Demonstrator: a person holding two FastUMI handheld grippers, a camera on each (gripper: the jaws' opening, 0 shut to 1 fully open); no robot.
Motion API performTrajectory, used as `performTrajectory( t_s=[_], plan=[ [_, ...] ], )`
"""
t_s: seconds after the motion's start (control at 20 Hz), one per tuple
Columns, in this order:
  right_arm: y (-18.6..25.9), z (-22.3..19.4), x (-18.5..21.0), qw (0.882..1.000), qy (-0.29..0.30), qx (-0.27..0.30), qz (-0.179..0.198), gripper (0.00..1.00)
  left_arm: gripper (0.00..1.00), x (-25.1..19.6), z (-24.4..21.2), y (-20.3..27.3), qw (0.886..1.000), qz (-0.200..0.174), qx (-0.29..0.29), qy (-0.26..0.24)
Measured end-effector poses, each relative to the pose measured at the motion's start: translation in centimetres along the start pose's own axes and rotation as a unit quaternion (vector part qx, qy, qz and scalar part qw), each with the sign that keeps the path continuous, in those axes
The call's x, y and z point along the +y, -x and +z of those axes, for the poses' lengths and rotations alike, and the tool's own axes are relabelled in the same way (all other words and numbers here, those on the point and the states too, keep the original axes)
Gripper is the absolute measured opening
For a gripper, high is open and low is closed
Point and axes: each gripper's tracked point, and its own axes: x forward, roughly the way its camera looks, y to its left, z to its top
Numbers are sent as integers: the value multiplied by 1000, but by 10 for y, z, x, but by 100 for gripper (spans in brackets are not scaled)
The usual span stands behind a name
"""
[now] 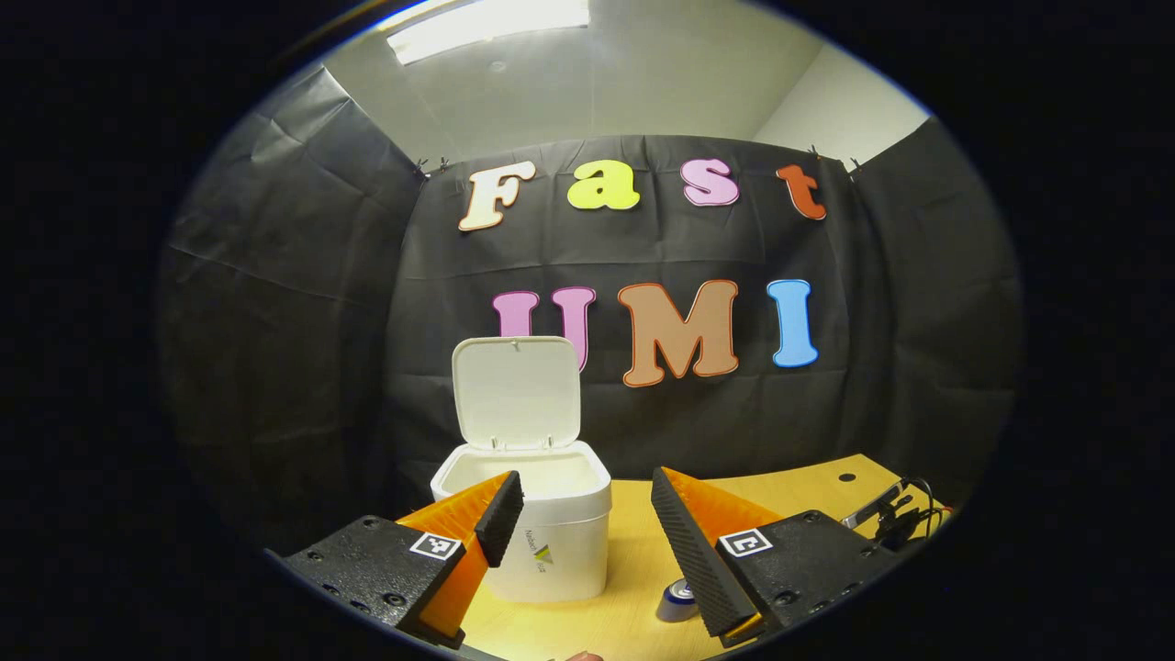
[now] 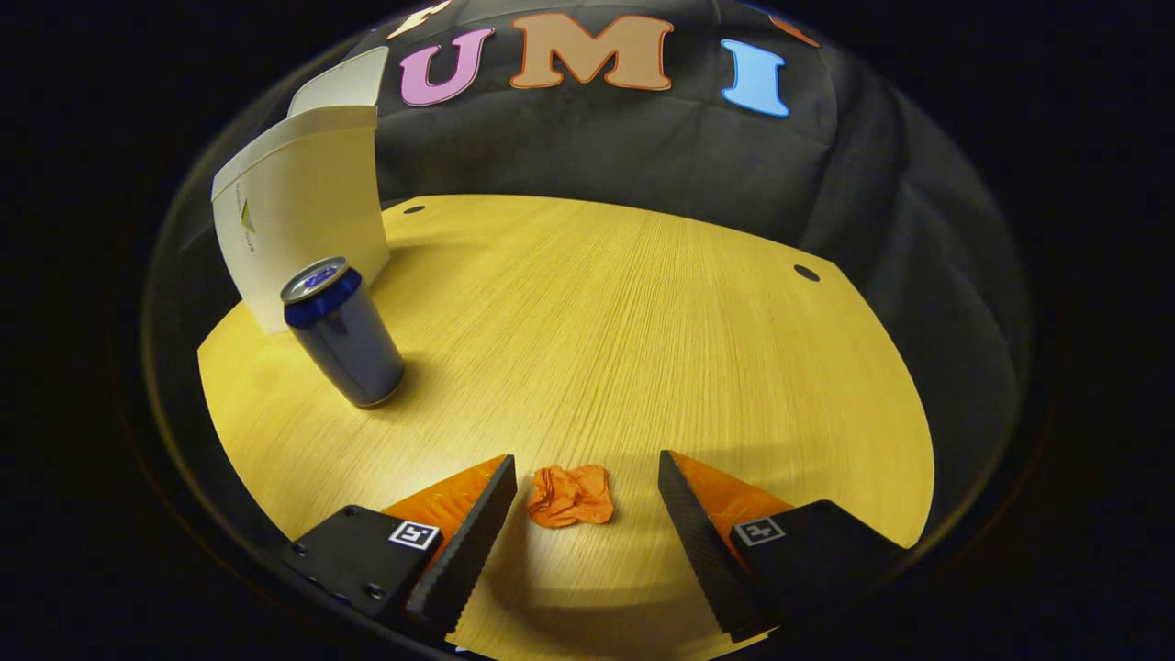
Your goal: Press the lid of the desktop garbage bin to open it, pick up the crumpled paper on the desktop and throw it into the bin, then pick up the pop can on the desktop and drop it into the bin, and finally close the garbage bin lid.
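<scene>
On the bench (image 2: pixel 643 303), the crumpled paper (image 2: pixel 570 496) is seen at 6 o'clock, lying between the spread fingers of the released right gripper (image 2: pixel 587 487), untouched. The pop can (image 2: pixel 342 332) is stood upright at 9 o'clock, just beside the garbage bin (image 2: pixel 303 220). The left gripper (image 1: pixel 587 509) is held released before the bin, whose lid (image 1: pixel 517 390) is raised.

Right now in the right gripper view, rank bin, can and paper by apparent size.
1. bin, though partly cut off at the view's edge
2. can
3. paper, smallest even though it lies nearest the camera, between the open right gripper's fingers
</scene>
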Motion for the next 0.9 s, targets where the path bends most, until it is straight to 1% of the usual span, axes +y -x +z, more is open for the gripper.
performTrajectory(
  t_s=[0.1,0.15,0.2,0.25,0.3,0.35,0.4,0.45,0.5,0.55,0.6,0.65,0.75,0.9],
  plan=[
    [-6,-7,0,1000,0,13,1,98,86,2,-2,2,1000,2,2,-2],
    [-6,-9,3,1000,-1,19,13,89,86,2,-2,2,1000,3,3,-3],
    [-7,-10,9,999,-10,24,23,87,86,3,-2,1,1000,3,3,-4],
    [-9,-11,9,999,-16,23,26,72,86,3,-2,2,1000,2,3,-6],
    [-7,-10,8,999,-20,18,24,63,86,3,-2,1,1000,1,4,-7],
    [-9,-11,7,999,-24,19,27,41,86,3,-2,1,1000,2,4,-9],
    [-8,-11,7,999,-26,19,30,38,86,3,-2,1,1000,1,3,-9],
    [-8,-12,8,999,-25,18,34,31,86,2,-2,1,1000,0,2,-8],
    [-7,-11,7,999,-28,18,35,31,86,2,-1,1,1000,-2,1,-7],
    [-7,-11,8,999,-29,17,35,24,86,1,-1,0,1000,-3,0,-6],
    [-7,-8,6,999,-29,7,29,24,86,1,-1,0,1000,-4,0,-6],
    [-3,-7,7,999,-26,1,31,20,86,1,-1,-1,1000,-5,0,-6],
    [3,-2,8,999,-17,-14,31,20,86,0,-1,-1,1000,-9,0,-6],
    [23,26,4,998,-6,-56,30,20,86,-5,-2,-3,1000,-15,0,-4]
  ],
)
